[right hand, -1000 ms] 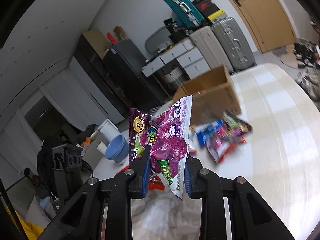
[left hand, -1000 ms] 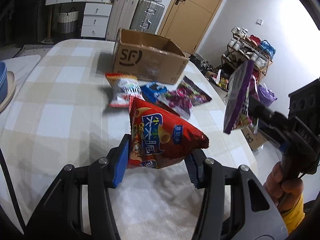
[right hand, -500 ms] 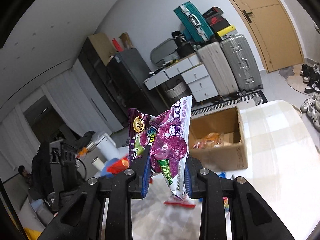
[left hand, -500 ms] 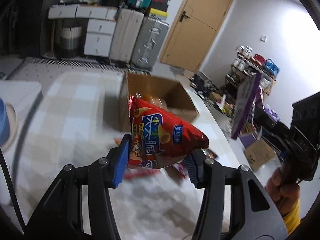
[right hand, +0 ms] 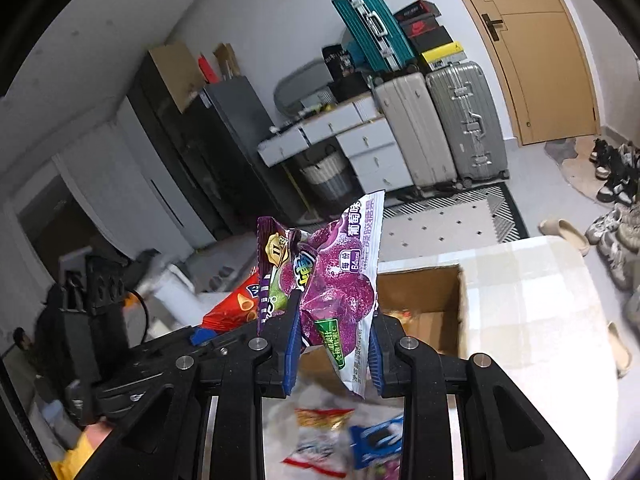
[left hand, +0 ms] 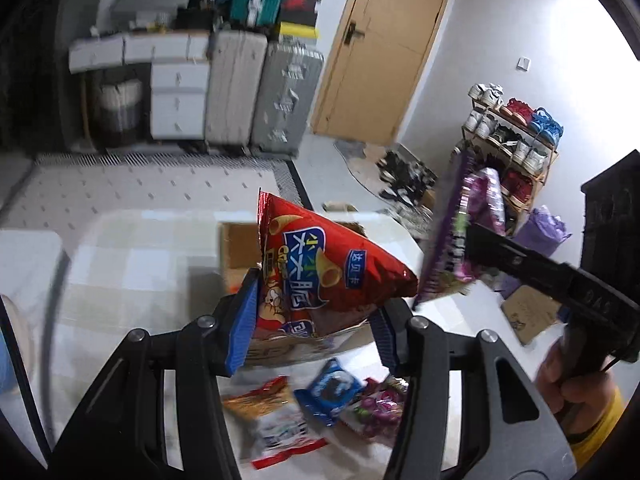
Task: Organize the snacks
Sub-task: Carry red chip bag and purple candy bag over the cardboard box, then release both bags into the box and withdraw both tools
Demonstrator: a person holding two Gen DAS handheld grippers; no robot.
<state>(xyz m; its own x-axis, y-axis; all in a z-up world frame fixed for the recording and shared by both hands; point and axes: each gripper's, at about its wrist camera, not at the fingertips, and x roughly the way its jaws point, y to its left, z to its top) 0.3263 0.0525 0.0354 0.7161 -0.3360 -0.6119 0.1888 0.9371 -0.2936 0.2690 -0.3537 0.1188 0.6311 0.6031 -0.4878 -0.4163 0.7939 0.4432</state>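
My left gripper (left hand: 316,320) is shut on a red snack bag (left hand: 320,268) with blue lettering, held in the air above the open cardboard box (left hand: 234,248). My right gripper (right hand: 334,340) is shut on a purple grape-candy bag (right hand: 336,284), also over the cardboard box (right hand: 424,296). In the left wrist view the purple bag (left hand: 460,232) hangs just right of the red one. In the right wrist view the red bag (right hand: 236,306) shows to the left. Loose packets lie on the table before the box: a white-and-red one (left hand: 276,424), a blue one (left hand: 332,388), a purple one (left hand: 380,408).
The checked tablecloth (right hand: 540,312) covers the table around the box. Suitcases (right hand: 440,128), drawers and a wooden door (left hand: 380,48) stand beyond the table, and a shoe rack (left hand: 512,136) at the right. A hand (left hand: 576,376) grips the right tool.
Both grippers have risen and moved forward with their bags, from above the loose packets to over the box. The packets now lie below and behind the fingers.
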